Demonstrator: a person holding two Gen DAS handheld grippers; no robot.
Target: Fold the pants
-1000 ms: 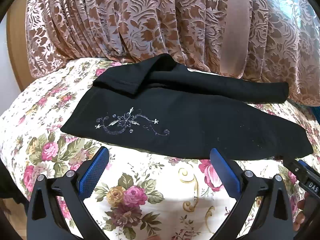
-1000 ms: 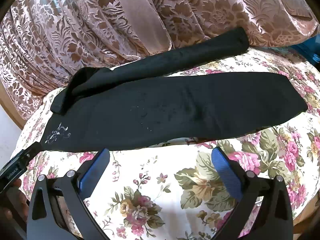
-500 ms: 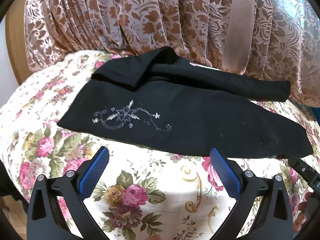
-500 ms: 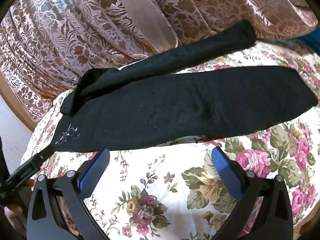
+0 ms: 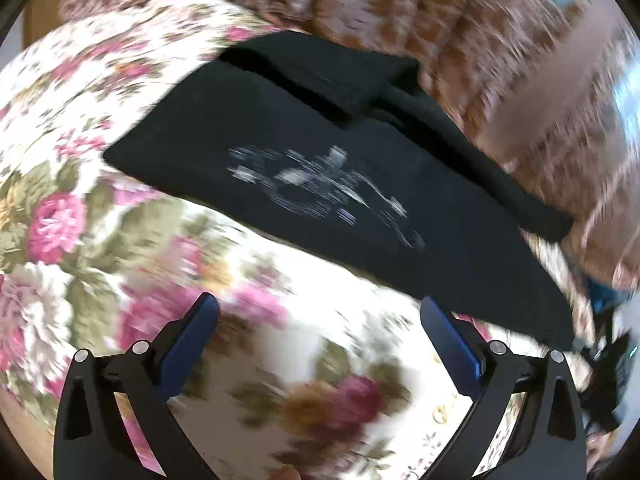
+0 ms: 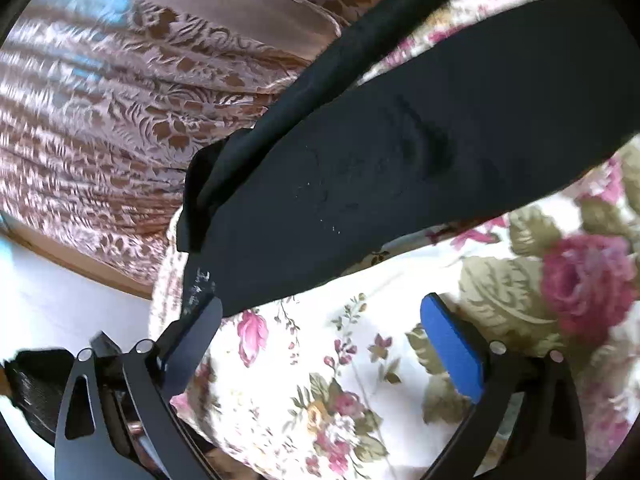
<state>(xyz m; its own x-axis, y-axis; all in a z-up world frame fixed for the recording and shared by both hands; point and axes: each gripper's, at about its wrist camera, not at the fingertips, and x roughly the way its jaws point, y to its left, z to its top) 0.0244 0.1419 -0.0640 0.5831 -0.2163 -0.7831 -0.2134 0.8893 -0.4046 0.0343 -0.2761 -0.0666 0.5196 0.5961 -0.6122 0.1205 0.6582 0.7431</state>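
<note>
Black pants point(image 5: 360, 184) with a pale embroidered motif point(image 5: 324, 188) lie spread on a flowered bedspread point(image 5: 120, 240); one leg runs along the back. In the left wrist view my left gripper point(image 5: 320, 316) hangs open just short of the pants' near edge, nothing between its blue pads. In the right wrist view the same pants point(image 6: 420, 152) stretch diagonally; my right gripper point(image 6: 320, 316) is wide, its jaws closing a little, with only bedspread between them. Its left finger point(image 6: 200, 328) overlaps the pants' near corner in the picture; contact is unclear.
A brown-and-pink patterned curtain point(image 6: 120, 100) hangs behind the bed. A wooden edge point(image 6: 80, 264) and a pale surface show at the left of the right wrist view. The other gripper's black body point(image 5: 608, 372) shows at the right edge of the left wrist view.
Both views have rolled and dropped closer to the bed. The left view slid toward the embroidered end and is blurred. The right view tilted, bringing the pants' corner beside its left finger.
</note>
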